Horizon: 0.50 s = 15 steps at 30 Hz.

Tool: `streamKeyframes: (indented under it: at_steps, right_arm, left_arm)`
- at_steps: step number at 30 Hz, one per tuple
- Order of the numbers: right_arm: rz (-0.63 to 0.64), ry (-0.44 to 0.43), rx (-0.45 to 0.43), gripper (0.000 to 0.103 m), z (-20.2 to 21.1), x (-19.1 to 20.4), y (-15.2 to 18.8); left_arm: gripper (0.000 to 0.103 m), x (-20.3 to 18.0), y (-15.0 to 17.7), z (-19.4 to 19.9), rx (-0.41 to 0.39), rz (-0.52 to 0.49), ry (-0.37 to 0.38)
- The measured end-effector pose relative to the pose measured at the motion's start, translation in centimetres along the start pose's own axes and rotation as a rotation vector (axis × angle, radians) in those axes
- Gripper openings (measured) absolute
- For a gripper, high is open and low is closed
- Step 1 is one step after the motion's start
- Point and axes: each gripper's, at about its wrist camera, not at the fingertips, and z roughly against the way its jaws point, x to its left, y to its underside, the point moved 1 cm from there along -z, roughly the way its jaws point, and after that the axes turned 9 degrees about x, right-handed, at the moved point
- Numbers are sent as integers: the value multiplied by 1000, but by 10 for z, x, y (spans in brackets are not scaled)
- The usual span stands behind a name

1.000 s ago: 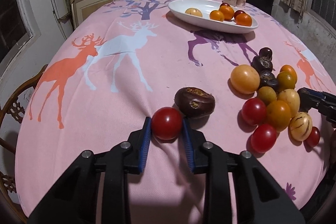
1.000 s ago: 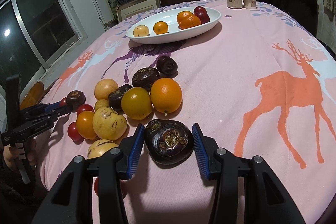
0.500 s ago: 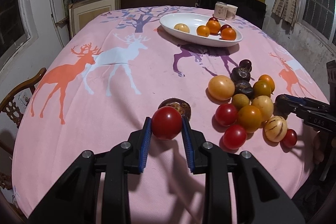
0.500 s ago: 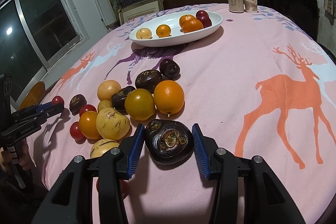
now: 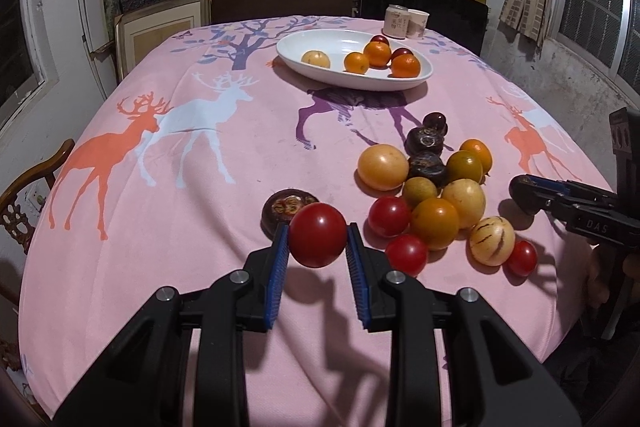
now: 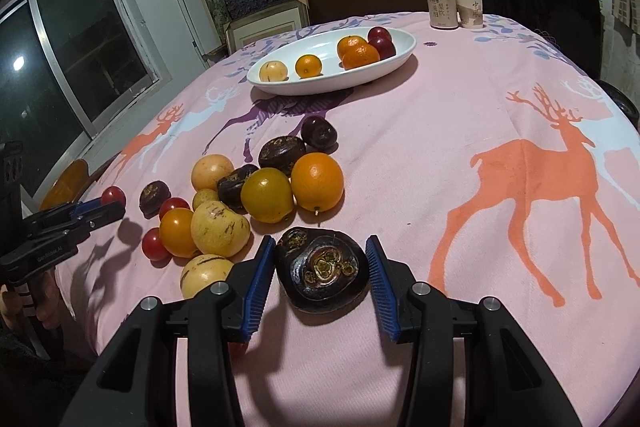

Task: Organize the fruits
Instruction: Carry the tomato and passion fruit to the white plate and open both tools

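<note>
Left wrist view: pink deer-print tablecloth (image 5: 208, 163), shelves of boxes behind. Right gripper (image 5: 524, 193) at right edge, "DAS" on its body. Left gripper (image 5: 318, 247) clamps glossy red tomato (image 5: 317, 240), lifted above cloth, dark purple fruit (image 5: 286, 213) just behind. Loose fruit pile right; white oval dish (image 5: 292, 55) far.

Right wrist view: can (image 6: 441, 9) and paper cup (image 6: 469, 9) with Chinese characters, far. Right gripper pads flank dark wrinkled fruit (image 6: 322, 273) resting on cloth; whether they touch it, cannot tell.
</note>
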Motion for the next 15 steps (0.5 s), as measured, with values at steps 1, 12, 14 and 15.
streamKeyframes:
  at_steps: [1, 12, 14, 15]
  right_arm:
    - [0, 0, -5, 46, 4, -1, -3]
    - [14, 1, -101, 46, 41, -11, -93]
    - [8, 1, -106, 46, 38, -13, -124]
    - [3, 0, -104, 46, 34, -15, -139]
  left_arm:
    - [28, -1, -1, 0, 1, -2, 1]
    - [28, -11, -79, -9, -32, -49, 36]
    - [28, -13, -108, -15, -46, -56, 41]
    - [28, -14, -125, -19, -56, -58, 38]
